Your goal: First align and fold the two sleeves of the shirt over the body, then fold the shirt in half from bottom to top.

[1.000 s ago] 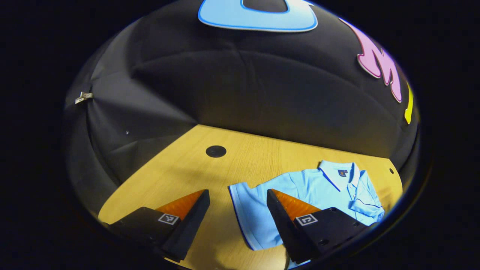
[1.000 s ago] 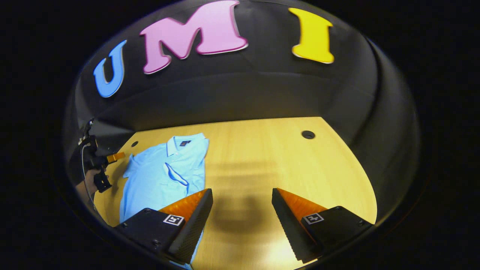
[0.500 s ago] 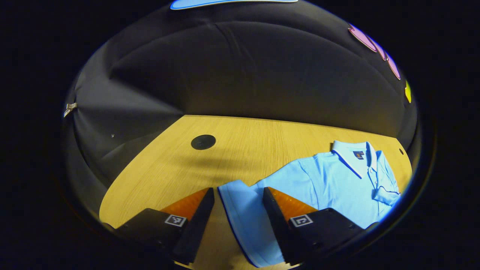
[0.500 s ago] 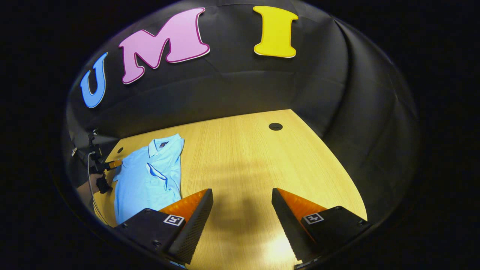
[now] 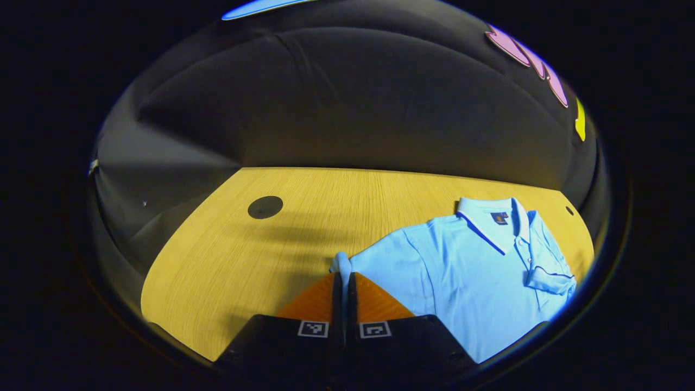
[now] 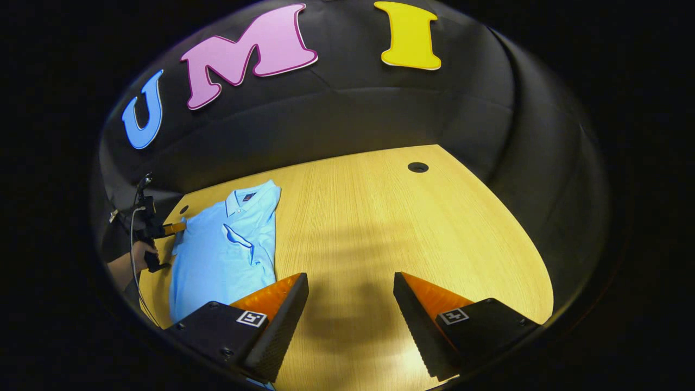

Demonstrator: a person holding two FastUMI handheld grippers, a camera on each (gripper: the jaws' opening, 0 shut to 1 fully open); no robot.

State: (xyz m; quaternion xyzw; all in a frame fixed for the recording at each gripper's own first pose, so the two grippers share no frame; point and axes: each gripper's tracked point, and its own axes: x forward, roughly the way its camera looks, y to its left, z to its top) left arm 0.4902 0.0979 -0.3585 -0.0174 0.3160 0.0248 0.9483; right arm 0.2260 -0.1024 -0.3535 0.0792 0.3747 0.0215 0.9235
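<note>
A light blue polo shirt [image 5: 467,266] lies face up on the wooden table [image 5: 233,260], collar toward the wall. One sleeve [image 5: 548,279] is folded over the body. My left gripper [image 5: 342,279] is shut on the other sleeve's edge [image 5: 341,263], which bunches up between its fingers. In the right gripper view the shirt [image 6: 222,260] lies at the left, and the left gripper [image 6: 175,228], held by a hand [image 6: 142,254], pinches its far sleeve. My right gripper [image 6: 351,293] hovers open over bare table to the right of the shirt, with nothing between its fingers.
A round black cable hole [image 5: 265,207] sits in the table left of the shirt, and a smaller hole [image 5: 568,210] lies near the collar. Another hole [image 6: 417,167] lies far across the table [image 6: 391,217]. Black cloth walls close in the table's back and sides.
My left gripper moved onto the spread sleeve and shut on its edge, bunching the cloth. The right gripper stayed open and shifted only slightly.
</note>
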